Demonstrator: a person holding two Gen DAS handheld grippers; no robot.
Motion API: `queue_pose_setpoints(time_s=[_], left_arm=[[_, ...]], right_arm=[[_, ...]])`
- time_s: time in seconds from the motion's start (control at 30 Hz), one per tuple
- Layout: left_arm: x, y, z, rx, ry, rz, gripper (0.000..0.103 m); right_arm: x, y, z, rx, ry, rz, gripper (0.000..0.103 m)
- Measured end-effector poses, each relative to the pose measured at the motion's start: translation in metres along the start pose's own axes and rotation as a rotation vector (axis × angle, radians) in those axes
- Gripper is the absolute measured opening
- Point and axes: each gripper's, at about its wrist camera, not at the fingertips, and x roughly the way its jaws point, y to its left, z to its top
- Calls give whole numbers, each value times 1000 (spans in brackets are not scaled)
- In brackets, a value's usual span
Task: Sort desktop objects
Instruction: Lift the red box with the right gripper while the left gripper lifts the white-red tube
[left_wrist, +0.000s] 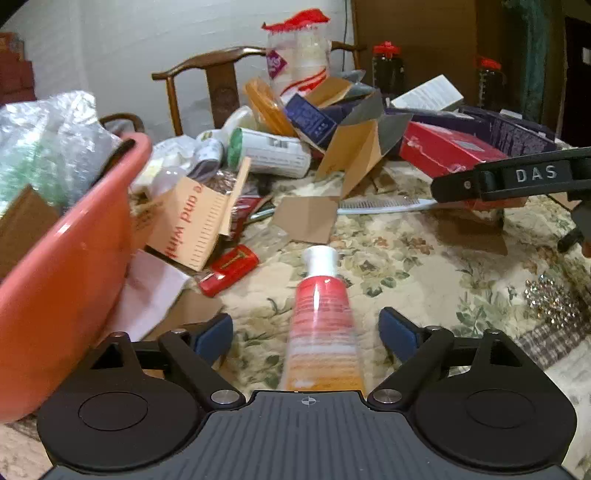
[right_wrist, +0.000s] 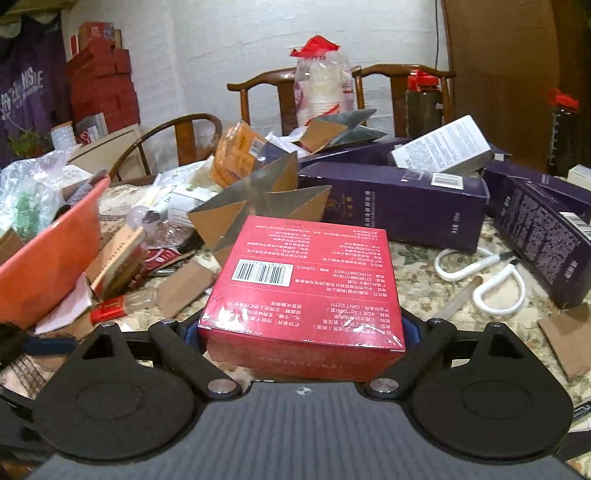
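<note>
In the left wrist view my left gripper (left_wrist: 306, 328) is open, its blue pads apart on either side of a red and orange tube (left_wrist: 322, 325) with a white cap. The tube looks blurred and touches neither pad. A coral plastic basin (left_wrist: 66, 280) stands close on the left, holding bubble wrap and cardboard. In the right wrist view my right gripper (right_wrist: 301, 328) is shut on a red shrink-wrapped box (right_wrist: 306, 280) with a barcode, held above the floral tablecloth (right_wrist: 417, 280). The right gripper also shows in the left wrist view (left_wrist: 439, 190), with the red box (left_wrist: 443, 153).
Purple boxes (right_wrist: 399, 203), a white box (right_wrist: 441, 146), white-handled scissors (right_wrist: 480, 280), cardboard scraps (left_wrist: 306, 218), a white comb (left_wrist: 384, 205), a small red pack (left_wrist: 231, 269) and a bag of paper cups (left_wrist: 299, 55) crowd the table. Wooden chairs (right_wrist: 280, 85) stand behind.
</note>
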Motion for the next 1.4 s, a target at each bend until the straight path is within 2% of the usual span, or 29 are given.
queue_pose_setpoints(time_s=[0.03, 0.07, 0.13, 0.17, 0.2, 0.3, 0.4, 0.57, 0.87, 1.1, 1.23, 1.4], left_arm=[[3, 2, 2, -18, 12, -12, 88], [4, 5, 5, -35, 18, -32, 77], [3, 3, 8, -5, 17, -39, 57], [1, 1, 9, 6, 22, -55, 36], [0, -3, 11, 21, 25, -33, 32], [-1, -10, 10, 61, 20, -4, 32], [-7, -7, 10, 26, -1, -37, 32], [-25, -10, 16, 51, -53, -25, 32], [-74, 13, 40, 23, -166, 32, 32], [-119, 54, 53, -25, -234, 143, 33], [-148, 91, 59, -58, -261, 238, 33], [-171, 146, 67, -109, -271, 374, 33]], right_arm=[[0, 2, 0, -3, -2, 3, 94], [-1, 4, 0, -11, -5, 1, 94], [-2, 9, 0, -42, -11, -9, 94], [-4, 12, 1, -57, -16, -14, 94], [-5, 14, 2, -66, -20, -14, 94], [-9, 22, 4, -96, -31, -21, 94], [-15, 30, 5, -133, -50, -30, 94], [-24, 40, 7, -176, -72, -29, 94], [-43, 64, 24, -210, -117, 17, 94], [-54, 111, 50, -246, -164, 123, 94], [-54, 153, 70, -278, -200, 190, 94], [-43, 212, 101, -282, -209, 329, 94]])
